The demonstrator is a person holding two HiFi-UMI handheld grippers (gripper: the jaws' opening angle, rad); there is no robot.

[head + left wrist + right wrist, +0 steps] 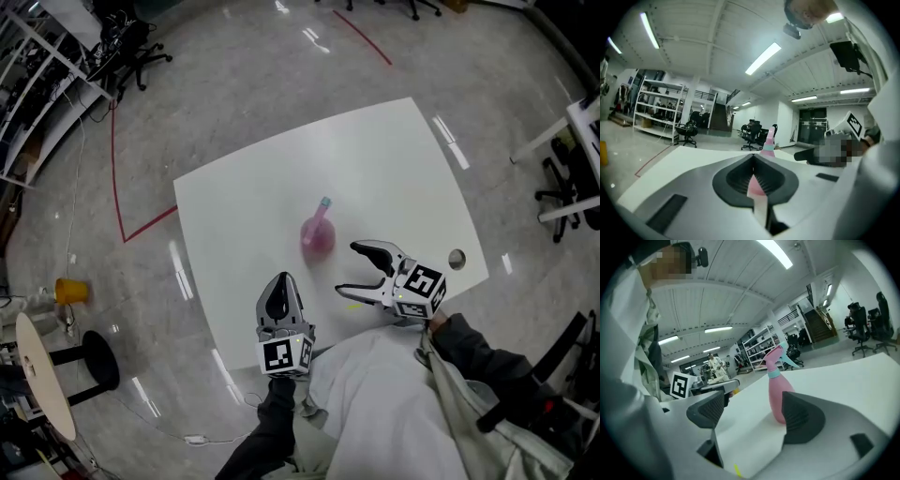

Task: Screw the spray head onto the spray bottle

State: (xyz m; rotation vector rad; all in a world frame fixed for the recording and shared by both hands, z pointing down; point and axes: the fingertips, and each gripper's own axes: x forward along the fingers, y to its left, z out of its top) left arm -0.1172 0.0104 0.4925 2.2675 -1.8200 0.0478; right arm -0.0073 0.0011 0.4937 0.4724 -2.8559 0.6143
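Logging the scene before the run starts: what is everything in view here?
table: one, white, centre.
spray bottle: one, pink with teal collar, upright mid-table.
cable hole: one, grey, table's right edge.
small object: one, yellow, floor at left.
stool: one, black, floor lower left.
tape lines: several, red, floor beside table.
office chairs: several, black, room's edges.
left gripper: one, grey-black, shut, table's near edge.
right gripper: one, grey-black, open, beside spray bottle, not touching.

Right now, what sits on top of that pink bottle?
A pink spray head sits on the pink bottle, joined by a teal collar that hides the threads underneath.
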